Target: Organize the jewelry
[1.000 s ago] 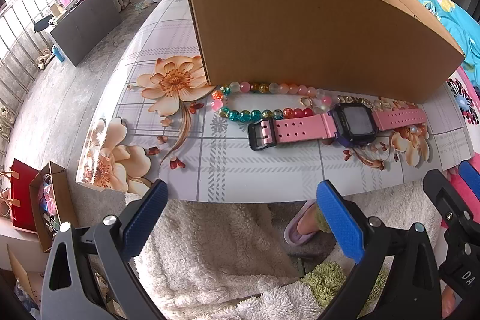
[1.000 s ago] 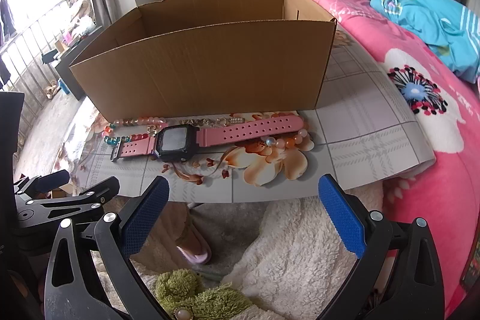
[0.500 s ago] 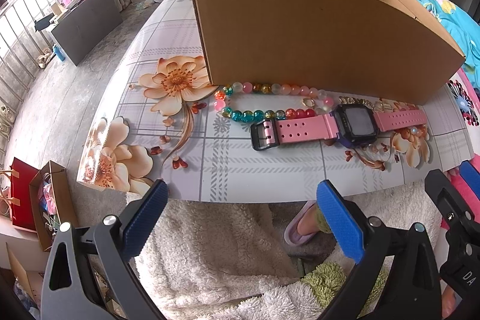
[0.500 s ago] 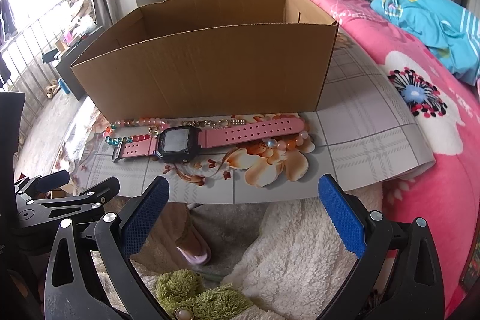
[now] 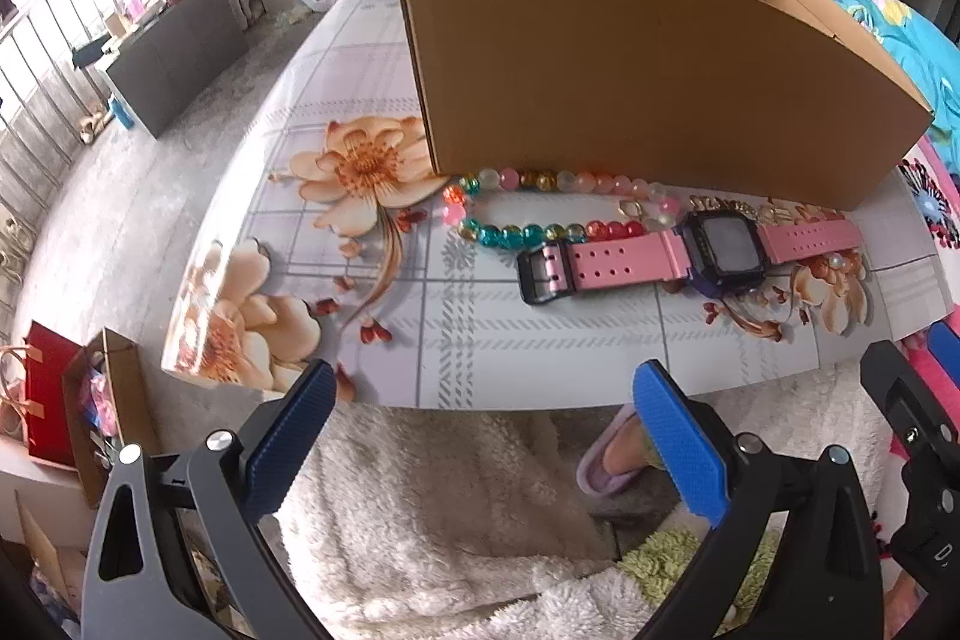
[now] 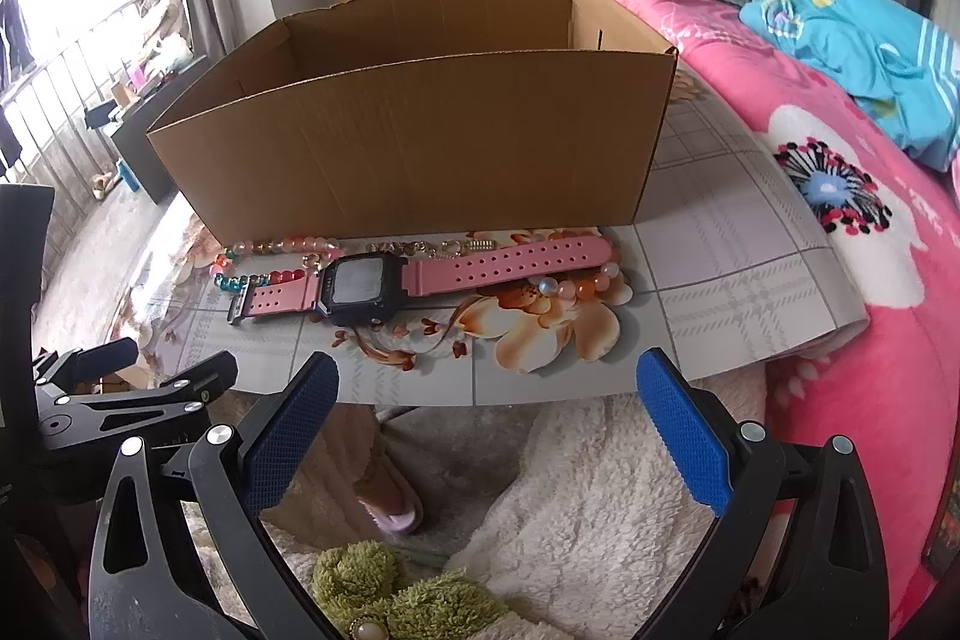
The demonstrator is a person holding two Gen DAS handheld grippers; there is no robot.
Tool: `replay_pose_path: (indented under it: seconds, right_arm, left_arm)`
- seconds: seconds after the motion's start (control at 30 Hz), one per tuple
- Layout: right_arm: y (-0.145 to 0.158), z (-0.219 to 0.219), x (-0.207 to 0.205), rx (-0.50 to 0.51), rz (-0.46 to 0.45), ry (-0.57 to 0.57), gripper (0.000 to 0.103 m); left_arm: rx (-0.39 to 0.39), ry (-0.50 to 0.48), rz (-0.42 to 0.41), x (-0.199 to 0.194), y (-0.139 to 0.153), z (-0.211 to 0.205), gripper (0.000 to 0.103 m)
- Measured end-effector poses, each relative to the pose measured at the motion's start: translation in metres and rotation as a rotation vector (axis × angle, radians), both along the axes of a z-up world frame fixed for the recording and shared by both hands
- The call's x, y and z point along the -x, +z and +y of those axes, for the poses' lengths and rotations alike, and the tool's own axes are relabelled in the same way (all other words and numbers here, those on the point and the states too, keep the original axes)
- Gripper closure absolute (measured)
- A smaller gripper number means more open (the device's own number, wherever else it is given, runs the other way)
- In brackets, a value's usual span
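A pink-strapped digital watch [image 5: 714,253] lies flat on the floral table [image 5: 480,334] in front of an open cardboard box [image 5: 630,82]. A multicoloured bead bracelet [image 5: 540,205] lies between watch and box, and a gold chain [image 5: 738,208] sits behind the watch face. In the right wrist view the watch [image 6: 384,280], bead bracelet [image 6: 276,256], gold chain [image 6: 432,247], a second pale bead string [image 6: 576,285] and the box [image 6: 420,130] show. My left gripper [image 5: 480,430] is open and empty at the table's near edge. My right gripper [image 6: 483,418] is open and empty, also at the near edge.
A pink floral bedspread [image 6: 852,232] with a blue garment [image 6: 870,52] lies to the right. White fleece [image 5: 450,520] and a slippered foot [image 5: 612,460] are below the table edge. The left gripper's body [image 6: 120,400] shows at lower left of the right wrist view.
Both grippers have crept slightly forward toward the table; the jewelry and box sit a little lower in view. Nothing was grasped or moved.
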State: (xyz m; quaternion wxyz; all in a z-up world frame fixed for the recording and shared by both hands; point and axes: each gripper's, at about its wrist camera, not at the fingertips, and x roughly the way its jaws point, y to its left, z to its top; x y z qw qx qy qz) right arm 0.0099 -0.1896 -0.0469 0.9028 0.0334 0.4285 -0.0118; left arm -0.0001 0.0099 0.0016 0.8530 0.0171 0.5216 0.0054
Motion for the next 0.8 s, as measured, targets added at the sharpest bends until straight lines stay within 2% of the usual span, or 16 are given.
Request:
replay_pose_path:
  seconds: [0.17, 0.37, 0.47, 0.67, 0.8]
  right_arm:
    - [-0.001, -0.003, 0.003, -0.014, -0.008, 0.003, 0.008]
    - [-0.003, -0.008, 0.003, -0.032, -0.016, 0.004, 0.008]
    - [-0.004, -0.012, 0.003, -0.041, -0.016, -0.001, 0.008]
    - [-0.01, -0.018, 0.002, -0.064, -0.01, -0.01, 0.008]
    - [-0.013, -0.021, 0.0, -0.077, -0.007, -0.009, 0.008]
  left_arm:
    - [-0.005, -0.002, -0.004, -0.002, 0.001, -0.001, 0.006]
    - [0.022, -0.062, -0.047, 0.0, 0.007, -0.008, 0.006]
    - [0.071, -0.097, -0.09, 0.001, 0.011, -0.007, 0.006]
    - [0.236, -0.175, -0.198, 0.004, 0.022, 0.004, 0.006]
    - [0.28, -0.185, -0.225, 0.004, 0.028, 0.01, 0.006]
